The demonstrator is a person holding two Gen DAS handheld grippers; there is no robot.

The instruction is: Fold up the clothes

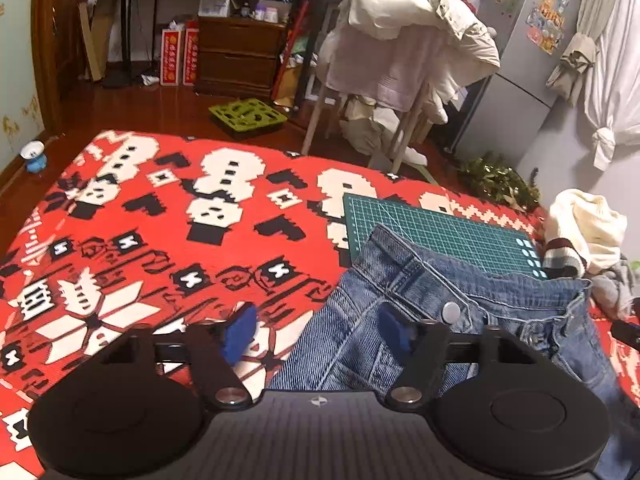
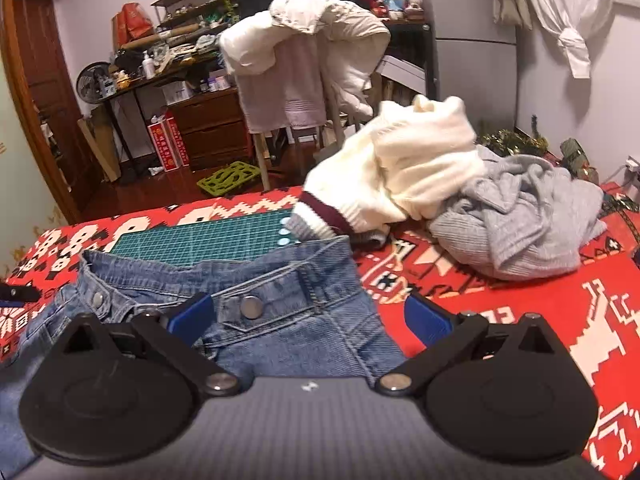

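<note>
The jeans [image 1: 424, 320] lie on a red patterned blanket [image 1: 160, 240], waistband away from both cameras and legs running back toward them, so the long axis goes from the far mat to the near edge of each view. The waistband overlaps the near edge of a green cutting mat [image 1: 440, 228], which lies flat on the blanket. The fly is undone; the metal button [image 1: 451, 312] shows on the waistband, and the band gapes in a loose fold to its right.

The left gripper [image 1: 318, 330] has its fingers spread wide. One blue pad [image 1: 240, 334] is over bare blanket just left of the jeans; the other [image 1: 394, 330] is over the denim near the left hip seam. Nothing is pinched between them.

The right gripper [image 2: 310, 318] is spread too. Its left pad [image 2: 192, 318] is over the waistband beside the button [image 2: 251, 306]; its right pad [image 2: 426, 322] is over the blanket just past the jeans' [image 2: 280, 320] right edge. Whether the pads touch the cloth cannot be told.

Beyond the right side of the waistband a cream sweater [image 2: 404, 168] with a maroon-striped cuff lies heaped, the cuff reaching the mat's [image 2: 208, 236] corner. A grey garment [image 2: 520, 224] is crumpled beside it, touching.
</note>
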